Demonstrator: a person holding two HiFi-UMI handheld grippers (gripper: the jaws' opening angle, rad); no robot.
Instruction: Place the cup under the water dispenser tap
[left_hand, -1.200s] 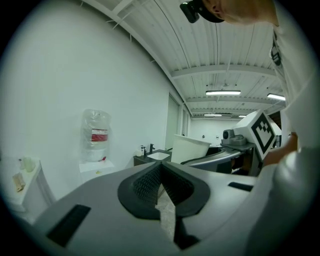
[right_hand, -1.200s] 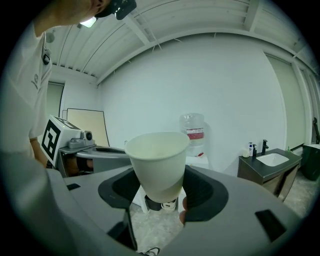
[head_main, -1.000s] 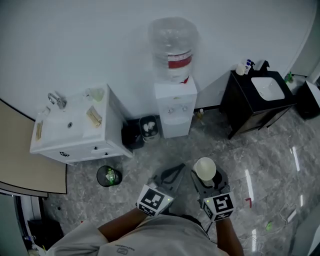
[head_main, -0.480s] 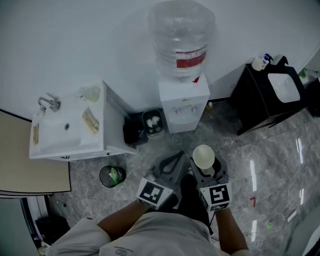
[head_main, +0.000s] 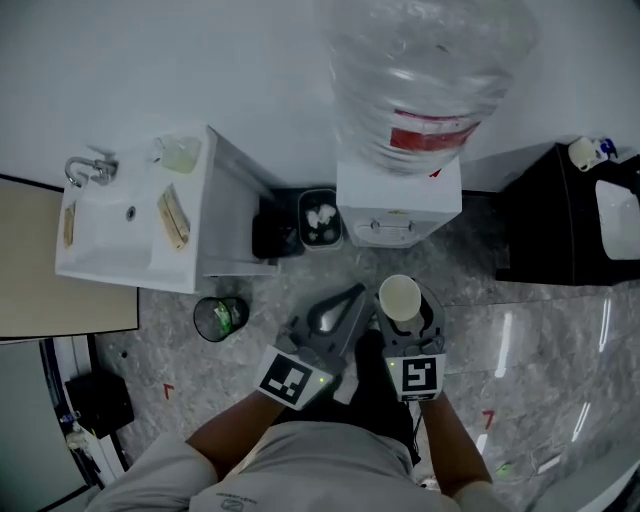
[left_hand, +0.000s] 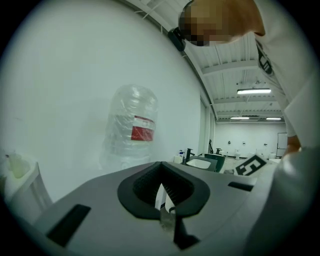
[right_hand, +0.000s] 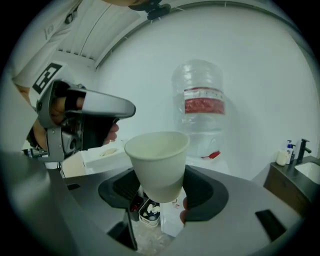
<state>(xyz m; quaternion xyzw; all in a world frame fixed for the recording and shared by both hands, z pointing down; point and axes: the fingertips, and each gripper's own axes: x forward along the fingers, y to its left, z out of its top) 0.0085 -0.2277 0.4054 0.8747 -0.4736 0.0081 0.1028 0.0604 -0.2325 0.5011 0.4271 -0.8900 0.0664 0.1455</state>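
A white paper cup (head_main: 400, 297) stands upright between the jaws of my right gripper (head_main: 402, 308), which is shut on its lower part. In the right gripper view the cup (right_hand: 157, 160) fills the middle, with the water dispenser's clear bottle (right_hand: 202, 107) behind it. The white dispenser body (head_main: 400, 205) with its tap recess stands just ahead of the cup, a short gap away. My left gripper (head_main: 352, 295) is beside the right one, shut and empty. In the left gripper view the left gripper (left_hand: 162, 192) has its pads nearly together, and the bottle (left_hand: 132, 127) stands beyond.
A white sink cabinet (head_main: 130, 235) stands to the left. Two dark bins (head_main: 320, 220) sit between it and the dispenser. A small round bin (head_main: 220, 318) is on the marble floor. A dark cabinet with a basin (head_main: 570, 220) stands at the right.
Both grippers and the camera have moved closer to the dispenser, which now looms larger and nearer. The cup stays held in the right gripper, and the left stays shut.
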